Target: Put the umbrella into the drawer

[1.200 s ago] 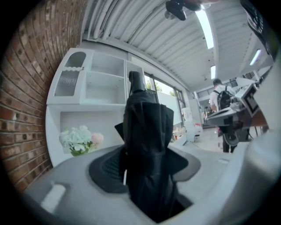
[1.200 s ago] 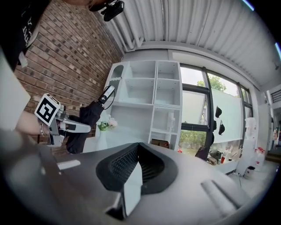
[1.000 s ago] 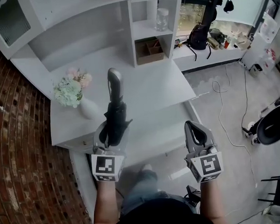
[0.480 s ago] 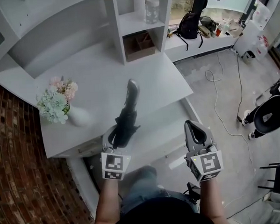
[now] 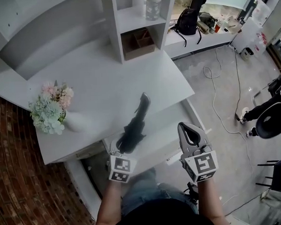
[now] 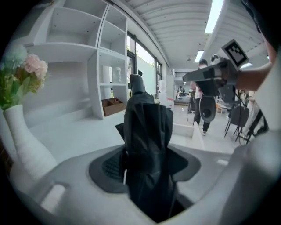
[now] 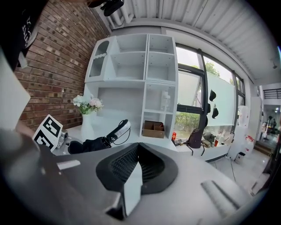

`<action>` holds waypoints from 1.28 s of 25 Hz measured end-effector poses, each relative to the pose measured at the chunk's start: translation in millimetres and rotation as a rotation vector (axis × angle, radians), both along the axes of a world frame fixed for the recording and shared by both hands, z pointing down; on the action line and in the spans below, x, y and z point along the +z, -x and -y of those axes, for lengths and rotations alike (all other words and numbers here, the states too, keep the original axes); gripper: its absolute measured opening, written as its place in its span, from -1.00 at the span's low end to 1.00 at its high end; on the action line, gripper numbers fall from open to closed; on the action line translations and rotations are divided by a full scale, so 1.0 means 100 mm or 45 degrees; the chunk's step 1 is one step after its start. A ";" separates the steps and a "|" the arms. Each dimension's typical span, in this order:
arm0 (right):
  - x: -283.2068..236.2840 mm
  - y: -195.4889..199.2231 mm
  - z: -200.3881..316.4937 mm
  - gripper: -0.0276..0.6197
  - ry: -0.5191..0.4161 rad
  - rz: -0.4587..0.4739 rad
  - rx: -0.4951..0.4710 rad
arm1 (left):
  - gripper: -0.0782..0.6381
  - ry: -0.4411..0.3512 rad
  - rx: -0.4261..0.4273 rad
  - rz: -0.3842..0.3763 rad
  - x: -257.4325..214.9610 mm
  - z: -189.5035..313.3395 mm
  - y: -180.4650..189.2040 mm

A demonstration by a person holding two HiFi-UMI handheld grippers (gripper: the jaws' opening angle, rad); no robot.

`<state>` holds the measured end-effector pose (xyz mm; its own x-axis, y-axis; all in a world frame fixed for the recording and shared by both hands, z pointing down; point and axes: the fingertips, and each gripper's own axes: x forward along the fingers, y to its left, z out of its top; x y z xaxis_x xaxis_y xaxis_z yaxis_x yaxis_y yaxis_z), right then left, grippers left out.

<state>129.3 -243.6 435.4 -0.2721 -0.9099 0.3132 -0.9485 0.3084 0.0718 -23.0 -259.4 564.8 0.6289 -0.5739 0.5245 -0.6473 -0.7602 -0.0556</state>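
While your left gripper stays out of the drawer, its jaws are clenched on the folded black umbrella. The umbrella juts forward, with its handle end over the front of the white desk.

Drawer: pulled out below the desk's front edge, just right of the umbrella.

Your right gripper: jaws closed together with nothing between them, near the drawer's right end.

Desk top: mostly bare. A white vase with pale flowers stands at its left, well apart from the umbrella.

At the back, a white shelf unit holds a brown box in a low cubby and a clear jar above it.

Room: a brick wall on the left and a grey floor on the right, with a loose cable across it. A dark backpack leans on a ledge by the window.
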 end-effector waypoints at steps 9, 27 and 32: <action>0.18 0.07 0.12 -0.91 0.065 -0.013 -0.002 | -0.11 0.138 0.051 0.057 0.48 -0.10 -0.02; 0.39 -0.18 -0.23 -0.91 0.159 -0.027 -0.031 | -0.11 0.323 0.169 0.190 1.09 -0.63 -0.22; 0.36 -0.35 -0.28 -0.91 0.149 -0.036 -0.017 | -0.10 0.413 0.151 0.280 1.34 -0.65 -0.22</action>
<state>164.0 -215.2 471.9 -0.2737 -0.8630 0.4246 -0.9424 0.3289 0.0610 -0.8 -194.2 698.6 0.5332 -0.2867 0.7959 -0.5536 -0.8297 0.0720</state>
